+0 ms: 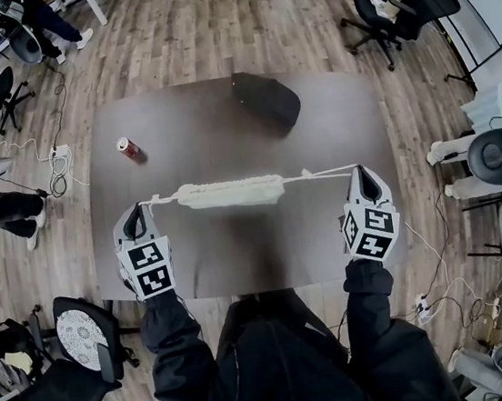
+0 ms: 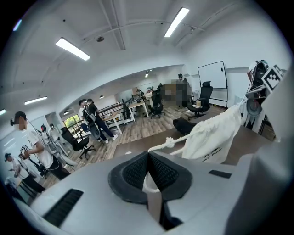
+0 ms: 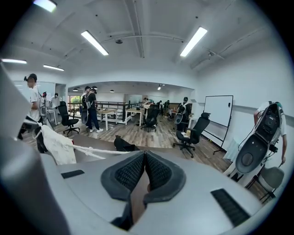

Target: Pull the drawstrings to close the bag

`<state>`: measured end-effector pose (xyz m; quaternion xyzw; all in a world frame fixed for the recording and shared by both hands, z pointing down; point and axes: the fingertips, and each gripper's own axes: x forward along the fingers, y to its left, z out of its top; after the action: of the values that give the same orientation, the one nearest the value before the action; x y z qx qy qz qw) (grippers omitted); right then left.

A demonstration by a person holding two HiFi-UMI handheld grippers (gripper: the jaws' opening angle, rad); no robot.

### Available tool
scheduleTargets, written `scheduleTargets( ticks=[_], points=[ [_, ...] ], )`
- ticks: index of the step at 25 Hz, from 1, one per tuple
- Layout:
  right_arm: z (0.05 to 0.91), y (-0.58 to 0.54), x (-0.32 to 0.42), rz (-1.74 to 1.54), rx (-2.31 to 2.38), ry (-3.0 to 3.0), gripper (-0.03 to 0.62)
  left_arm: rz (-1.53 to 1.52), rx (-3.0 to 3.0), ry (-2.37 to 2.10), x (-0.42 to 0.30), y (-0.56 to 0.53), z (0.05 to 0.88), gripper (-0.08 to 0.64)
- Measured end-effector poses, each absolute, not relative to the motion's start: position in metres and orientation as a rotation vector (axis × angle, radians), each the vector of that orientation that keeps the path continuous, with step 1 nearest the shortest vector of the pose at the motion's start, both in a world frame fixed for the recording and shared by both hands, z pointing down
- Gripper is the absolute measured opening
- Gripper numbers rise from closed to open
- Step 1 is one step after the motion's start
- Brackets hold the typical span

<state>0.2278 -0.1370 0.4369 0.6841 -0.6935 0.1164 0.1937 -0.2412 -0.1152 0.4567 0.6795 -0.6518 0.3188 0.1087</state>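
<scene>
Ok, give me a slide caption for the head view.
Left gripper and right gripper clamp the drawstrings, stretching the gathered white bag over a dark table.

The dark print on the white bag (image 2: 216, 131) is too blurred to read.

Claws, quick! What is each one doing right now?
Left claw: shut, pinching the left drawstring.
Right claw: shut, pinching the right drawstring.
</scene>
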Motion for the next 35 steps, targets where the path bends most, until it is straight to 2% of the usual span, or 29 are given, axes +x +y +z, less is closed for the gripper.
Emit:
scheduleTargets(
  ticks=[5,35],
  points=[
    [0.424,-0.138,0.231,0.249,1.909,-1.937,0.025,0.907,1.989,-1.926,-0.253,-0.112,0.454,0.032],
    [0.441,-0.13,0.308,0.338,2.005,-1.783,0.026,0.799,1.748,-2.05,-0.309,-0.1,0.462,0.032]
  ],
)
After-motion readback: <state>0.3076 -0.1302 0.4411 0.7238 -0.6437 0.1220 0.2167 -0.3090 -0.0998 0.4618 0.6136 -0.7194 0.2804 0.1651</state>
